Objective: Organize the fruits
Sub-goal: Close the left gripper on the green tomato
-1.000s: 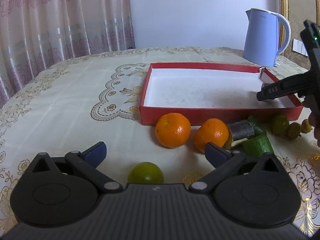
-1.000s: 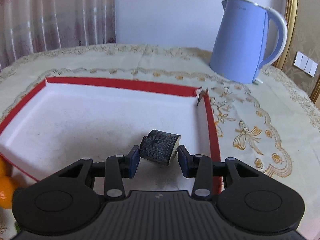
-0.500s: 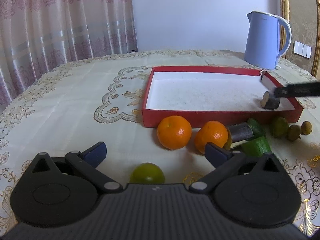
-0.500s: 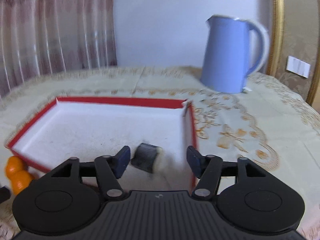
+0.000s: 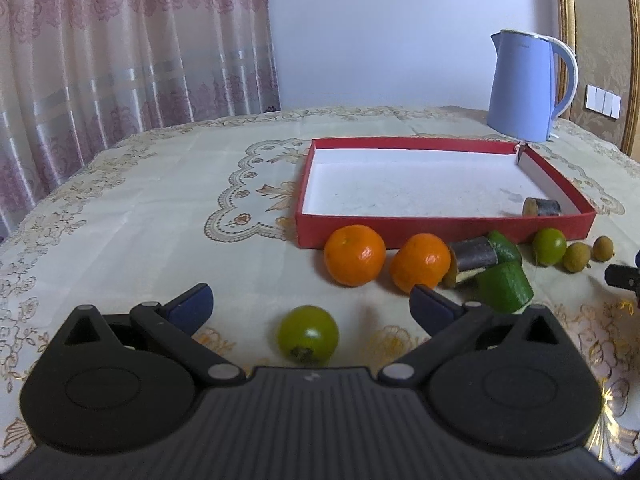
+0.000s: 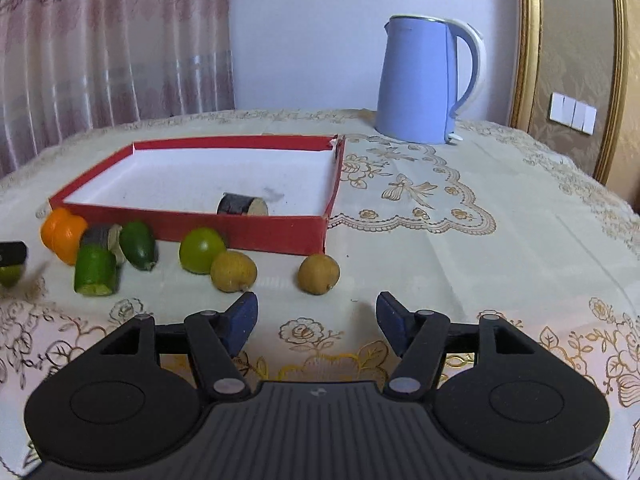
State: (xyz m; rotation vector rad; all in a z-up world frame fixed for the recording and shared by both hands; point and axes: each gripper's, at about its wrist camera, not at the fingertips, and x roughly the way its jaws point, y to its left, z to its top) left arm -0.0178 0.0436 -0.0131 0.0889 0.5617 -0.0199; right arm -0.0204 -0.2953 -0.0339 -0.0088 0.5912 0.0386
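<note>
Left gripper (image 5: 311,303): fingers wide apart, holding nothing, low over the near table.
Green fruit (image 5: 308,333): round, on the cloth between the left fingers, touching neither.
Table (image 5: 160,200): covered with a cream cloth with embroidered flowers.
Curtain (image 5: 120,48): pink, far left.
Oranges: one (image 5: 354,255) just beside another (image 5: 420,263), in front of the box's near wall.
Box (image 5: 440,228): red, shallow, white inside, mid-table.
Dark piece (image 5: 542,207): short cut cylinder lying in the box's near right corner; which fruit it is I cannot tell.
Second dark piece (image 5: 472,257): outside the box, right of the oranges, touching the green chunks.
Green chunks: one (image 5: 505,286) nearer, one (image 5: 505,247) by the box wall.
Lime (image 6: 202,250): round, against the near wall.
Brown fruits: one (image 6: 233,271) touching the lime, another (image 6: 318,273) apart to its right.
Right gripper (image 6: 316,318): fingers parted and empty, over bare cloth near the right brown fruit.
Kettle (image 6: 424,80): blue, far right, beyond the box.
</note>
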